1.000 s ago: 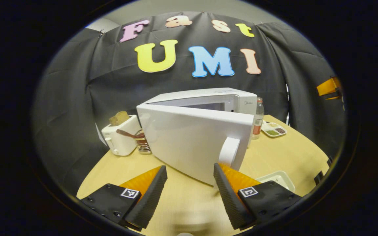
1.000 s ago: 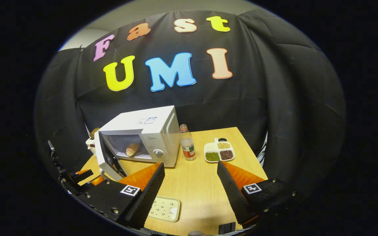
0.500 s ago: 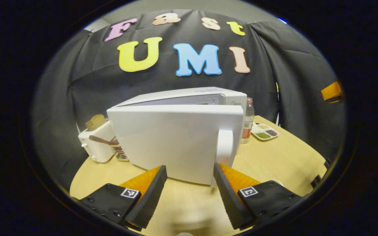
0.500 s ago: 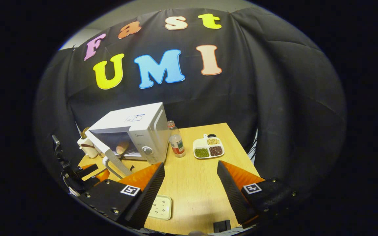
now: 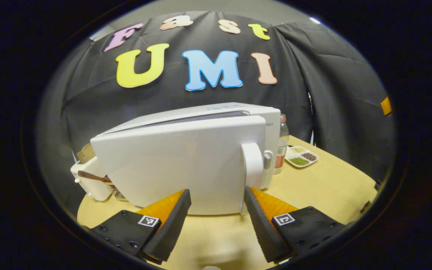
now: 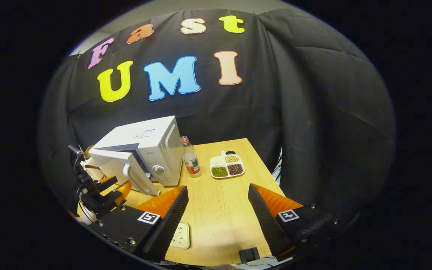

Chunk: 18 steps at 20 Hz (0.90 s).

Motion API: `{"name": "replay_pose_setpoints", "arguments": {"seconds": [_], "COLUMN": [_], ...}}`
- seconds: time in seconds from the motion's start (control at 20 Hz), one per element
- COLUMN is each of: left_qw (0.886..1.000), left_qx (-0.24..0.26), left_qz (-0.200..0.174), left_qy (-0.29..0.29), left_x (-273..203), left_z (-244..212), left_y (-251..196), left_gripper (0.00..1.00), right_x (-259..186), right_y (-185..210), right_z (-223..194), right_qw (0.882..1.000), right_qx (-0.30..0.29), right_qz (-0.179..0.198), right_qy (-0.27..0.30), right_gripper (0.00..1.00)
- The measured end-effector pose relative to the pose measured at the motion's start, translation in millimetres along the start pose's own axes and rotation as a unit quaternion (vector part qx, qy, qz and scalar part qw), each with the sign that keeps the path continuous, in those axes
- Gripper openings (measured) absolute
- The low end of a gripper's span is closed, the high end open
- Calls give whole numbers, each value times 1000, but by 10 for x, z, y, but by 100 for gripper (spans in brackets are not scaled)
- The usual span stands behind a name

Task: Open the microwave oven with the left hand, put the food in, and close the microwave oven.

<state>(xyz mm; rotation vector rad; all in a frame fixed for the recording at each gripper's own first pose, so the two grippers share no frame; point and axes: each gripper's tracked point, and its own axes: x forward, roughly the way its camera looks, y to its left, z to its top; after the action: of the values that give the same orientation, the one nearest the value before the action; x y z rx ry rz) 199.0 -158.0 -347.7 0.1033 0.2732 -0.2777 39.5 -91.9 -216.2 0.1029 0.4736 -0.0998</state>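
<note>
The white microwave [image 5: 238,112] stands at the back left of the wooden table [image 5: 324,187]. Its door [image 5: 171,165] is swung almost closed, a narrow gap left at the handle [image 5: 252,165] side. My left gripper [image 5: 216,217] is open right in front of the door's lower edge, one finger just below the handle. In the right gripper view the microwave [image 6: 156,138], its ajar door [image 6: 111,163] and the left gripper [image 6: 114,186] beside it show at the left. My right gripper [image 6: 218,221] hangs open and empty over the table's front. The door hides the food inside.
A plastic bottle [image 6: 190,159] stands right of the microwave, a divided dish of beans [image 6: 226,167] beyond it. An empty pale tray [image 6: 180,236] lies near the front edge. A white toaster [image 5: 88,180] sits left of the microwave. A small black object [image 6: 248,255] rests at the table's edge.
The microwave door has swung from wide open to almost closed, with my left gripper following it. The bread inside is now hidden. The right gripper has drawn back slightly.
</note>
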Motion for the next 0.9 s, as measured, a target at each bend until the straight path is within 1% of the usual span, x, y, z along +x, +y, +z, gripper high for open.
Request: {"name": "replay_pose_setpoints", "arguments": {"seconds": [0.15, 0.2, 0.25, 0.35, 0.4, 0.45, 0.5, 0.55, 0.6, 0.65, 0.7, 0.75, 0.8, 0.9], "left_qw": [1000, 1000, 1000, 1000, 999, 1000, 1000, 1000, 999, 999, 999, 999, 999, 999], "left_qx": [-6, -8, -10, -19, -26, -24, -18, -18, -23, -25, -25, -27, -28, -28], "left_qz": [6, 8, 11, 17, 8, 8, 10, 12, 16, 19, 21, 22, 22, 23], "left_qy": [-9, -11, -14, -17, -17, -15, -18, -20, -20, -19, -20, -21, -20, -21], "left_x": [163, 223, 284, 350, 377, 377, 378, 372, 371, 365, 365, 369, 370, 366], "left_z": [72, 95, 109, 153, 153, 138, 146, 149, 140, 124, 134, 141, 135, 143], "left_y": [7, 9, 20, 33, -23, -31, -30, -16, -20, -24, -23, -24, -33, -25], "left_gripper": [95, 98, 98, 98, 98, 100, 98, 100, 100, 98, 100, 100, 98, 100], "right_x": [-9, -14, -19, -28, -36, -37, -43, -46, -54, -53, -55, -58, -65, -80], "right_y": [-26, -33, -43, -63, -53, -43, -45, -50, -39, -29, -22, -10, -8, -3], "right_z": [-49, -57, -71, -43, -24, -32, -25, -9, 0, -2, -5, -21, -21, -33], "right_qw": [1000, 1000, 1000, 1000, 1000, 1000, 1000, 1000, 1000, 1000, 1000, 1000, 1000, 1000], "right_qx": [2, 4, 5, 0, 0, -1, -3, -2, -1, -1, -2, -4, -4, -3], "right_qz": [-6, -7, -9, -15, -13, -12, -13, -14, -13, -13, -13, -12, -11, -10], "right_qy": [7, 11, 12, 7, 6, 7, 5, 3, 2, 1, 2, 3, 2, 4], "right_gripper": [98, 98, 98, 98, 98, 98, 99, 98, 98, 98, 98, 98, 98, 98]}}
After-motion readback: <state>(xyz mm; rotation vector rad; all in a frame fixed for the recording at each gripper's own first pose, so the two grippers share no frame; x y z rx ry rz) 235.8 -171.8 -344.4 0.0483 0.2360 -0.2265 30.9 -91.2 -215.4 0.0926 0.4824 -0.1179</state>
